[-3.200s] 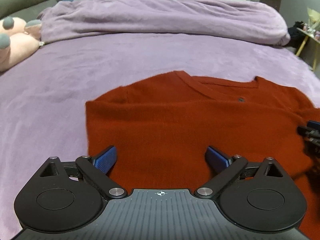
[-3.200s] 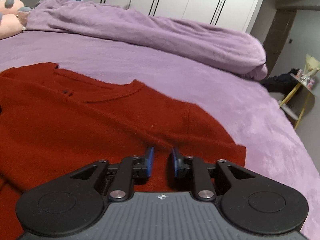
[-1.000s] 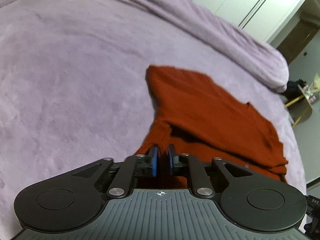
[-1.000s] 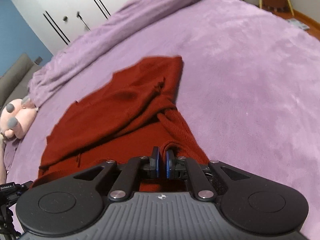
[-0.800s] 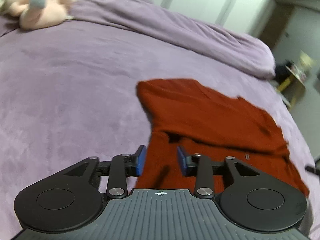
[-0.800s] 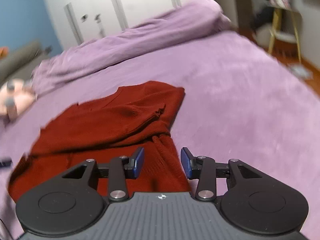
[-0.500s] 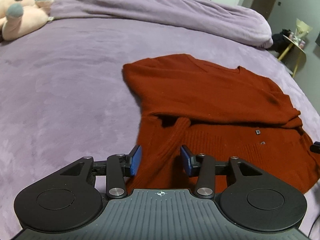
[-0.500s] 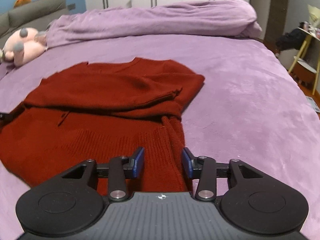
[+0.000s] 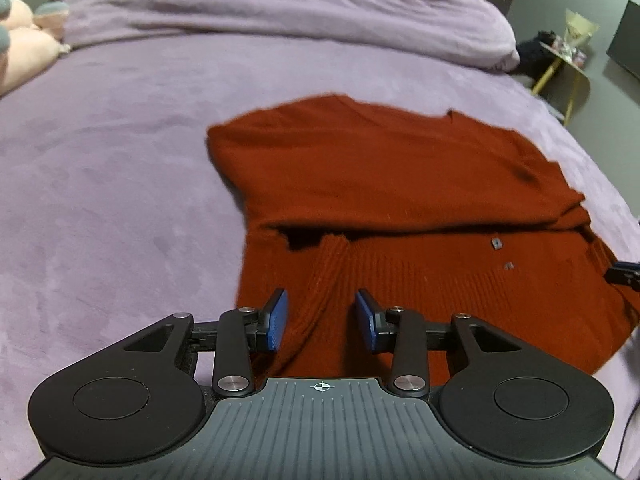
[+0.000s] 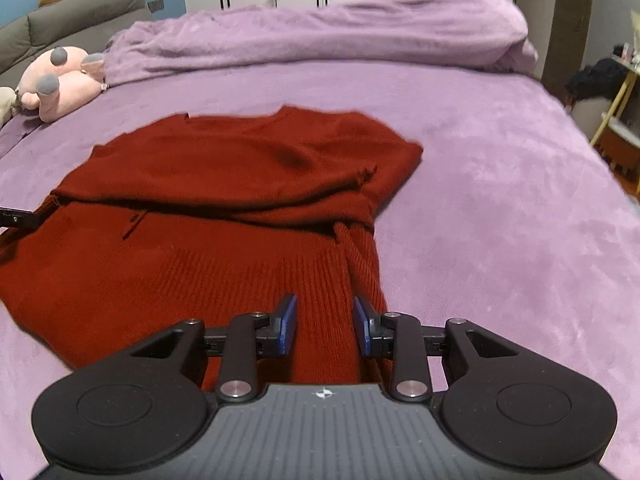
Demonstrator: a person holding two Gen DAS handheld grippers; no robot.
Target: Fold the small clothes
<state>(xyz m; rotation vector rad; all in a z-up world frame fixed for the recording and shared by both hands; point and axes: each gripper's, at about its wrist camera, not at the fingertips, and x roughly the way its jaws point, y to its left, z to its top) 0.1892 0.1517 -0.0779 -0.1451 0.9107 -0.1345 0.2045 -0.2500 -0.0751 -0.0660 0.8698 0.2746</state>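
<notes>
A rust-red knitted cardigan [image 9: 392, 184] lies on the purple bed, its top half folded down over the ribbed lower part; it also shows in the right wrist view [image 10: 224, 184]. My left gripper [image 9: 322, 322] is open and empty, low over the near left sleeve cuff. My right gripper [image 10: 325, 325] is open and empty, low over the near right sleeve cuff. Each gripper's tip shows at the edge of the other's view.
A rumpled purple duvet [image 10: 312, 36] lies across the far side of the bed. A pink plush toy [image 10: 56, 80] sits at the far left. A yellow-legged side table [image 9: 568, 64] stands past the bed's right edge. Purple sheet [image 9: 104, 184] surrounds the cardigan.
Both grippers held the cardigan's sleeve ends, then opened and let go. Both have drawn back a little, and the cardigan now lies folded on the bed.
</notes>
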